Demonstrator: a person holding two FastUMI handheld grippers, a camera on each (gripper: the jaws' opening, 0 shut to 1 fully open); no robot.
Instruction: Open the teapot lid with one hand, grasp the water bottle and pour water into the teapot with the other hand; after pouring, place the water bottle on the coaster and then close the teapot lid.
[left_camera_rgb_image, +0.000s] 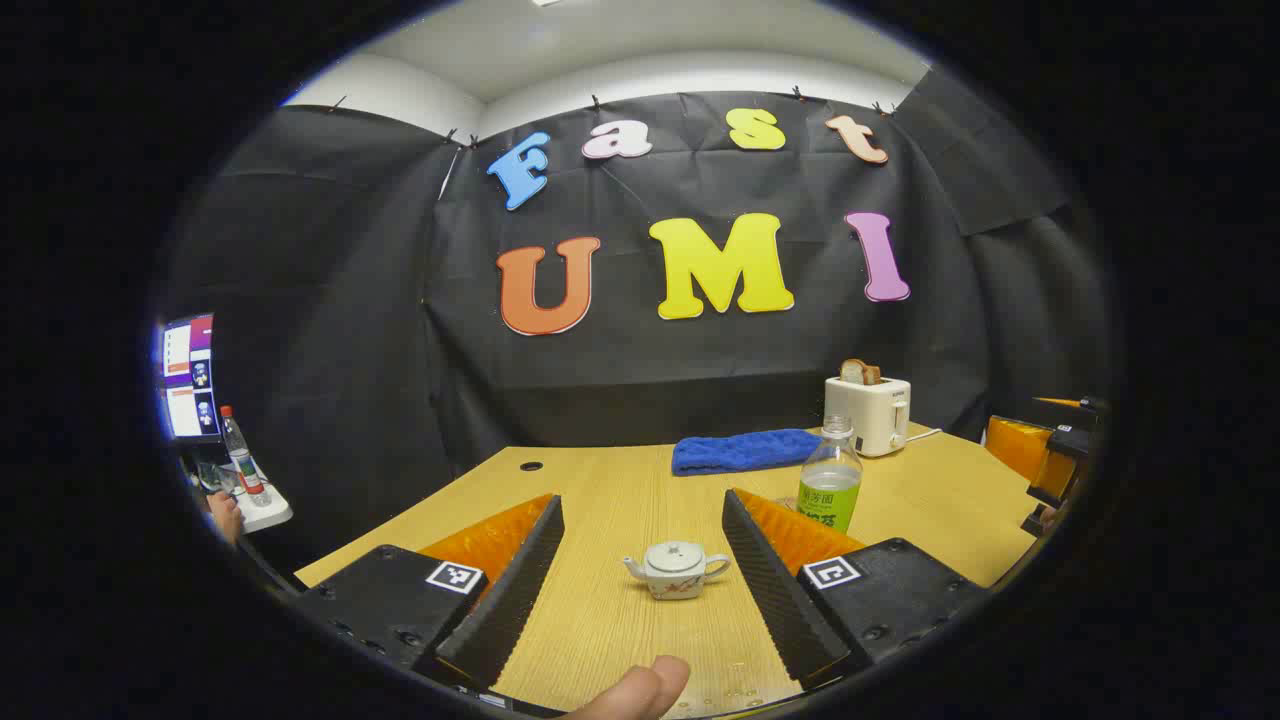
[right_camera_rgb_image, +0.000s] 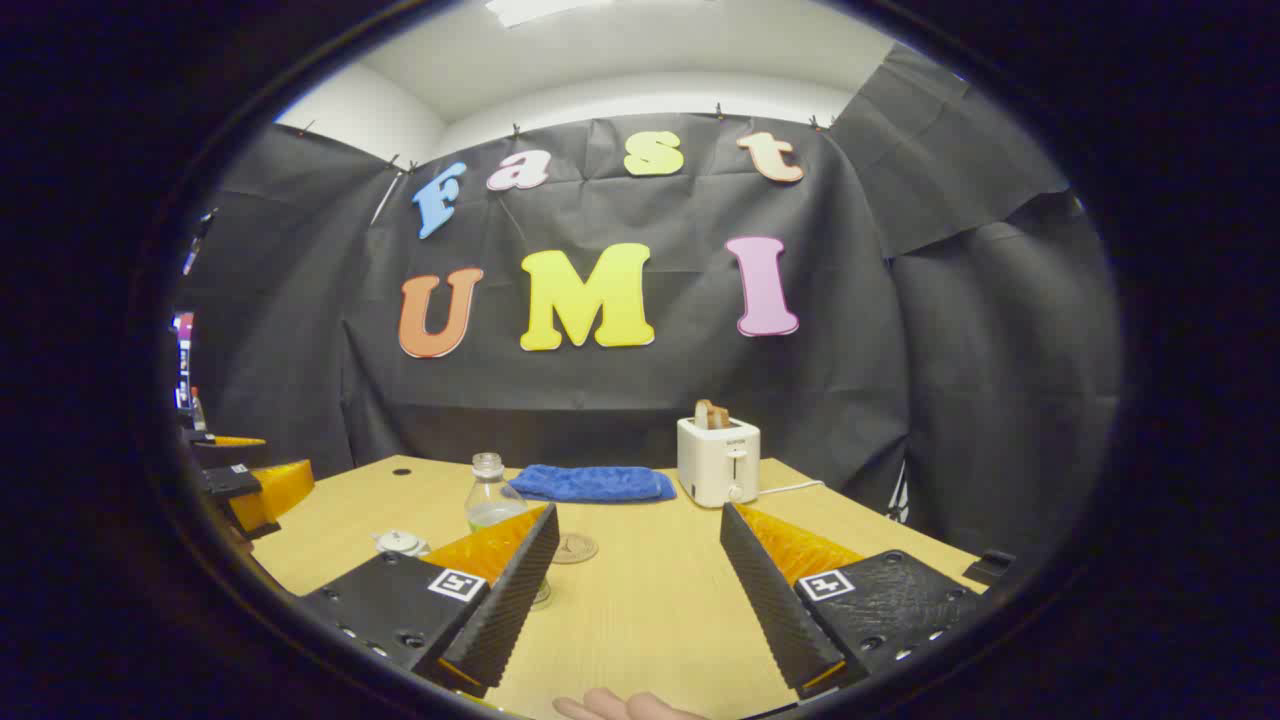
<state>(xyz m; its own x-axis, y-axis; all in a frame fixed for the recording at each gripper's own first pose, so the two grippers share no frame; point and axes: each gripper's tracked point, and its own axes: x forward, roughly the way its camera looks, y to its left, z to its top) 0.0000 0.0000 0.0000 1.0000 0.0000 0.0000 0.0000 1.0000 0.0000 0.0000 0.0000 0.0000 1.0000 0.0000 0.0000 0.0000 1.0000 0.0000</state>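
In the left gripper view we see the left gripper (left_camera_rgb_image: 640, 590) with its 2 fingers spread wide and nothing between them but bare table (left_camera_rgb_image: 620, 480). The teapot (left_camera_rgb_image: 676, 569) sits on the wood just ahead, centred in the gap, lid on and touched by neither finger. A fingertip (left_camera_rgb_image: 640, 690) of the holding hand shows at the bottom edge. Beyond the right-hand finger stands the water bottle (left_camera_rgb_image: 830, 480), upright and uncapped, with a blue towel (left_camera_rgb_image: 745, 450) and a white toaster (left_camera_rgb_image: 868, 412) further back.

In the right gripper view we find the right gripper (right_camera_rgb_image: 635, 585) likewise wide apart and empty, above the table. The water bottle (right_camera_rgb_image: 490, 495) stands partly behind its left-hand finger, the round coaster (right_camera_rgb_image: 574, 548) just beside it, and the teapot (right_camera_rgb_image: 402, 543) further left. The left gripper (right_camera_rgb_image: 245, 485) shows at the far left edge.
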